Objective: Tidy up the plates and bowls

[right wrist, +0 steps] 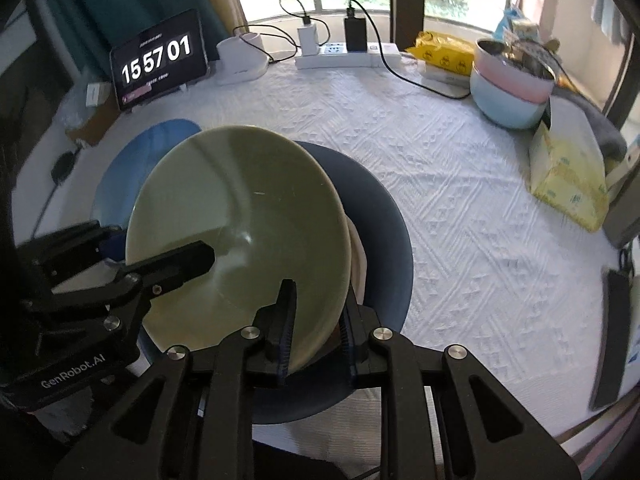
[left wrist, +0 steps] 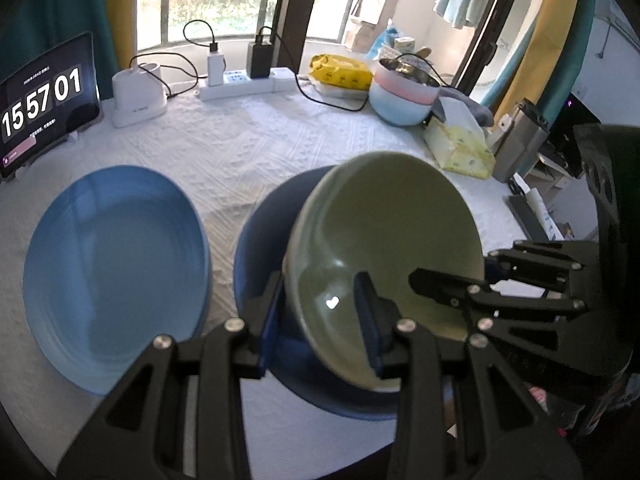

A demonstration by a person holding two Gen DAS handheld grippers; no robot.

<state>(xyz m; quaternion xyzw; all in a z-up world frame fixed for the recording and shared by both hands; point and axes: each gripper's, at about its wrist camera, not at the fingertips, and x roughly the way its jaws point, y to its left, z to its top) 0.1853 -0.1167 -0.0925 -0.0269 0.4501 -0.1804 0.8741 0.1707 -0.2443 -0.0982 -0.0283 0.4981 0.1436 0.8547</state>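
Two grippers grasp one tilted green bowl (left wrist: 384, 240): left gripper (left wrist: 320, 312) and right gripper (right wrist: 318, 320) jaws clamp its rim above a dark blue plate (right wrist: 384, 232).

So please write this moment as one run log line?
left gripper: shut on green bowl | right gripper: shut on green bowl | bowl: tilted above dark blue plate | light blue plate: beside

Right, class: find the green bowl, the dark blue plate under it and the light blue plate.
green bowl (right wrist: 240, 208), right wrist view, on its inner wall.
dark blue plate (right wrist: 376, 224), right wrist view, on its bare right side.
light blue plate (left wrist: 116, 252), left wrist view, on its centre.
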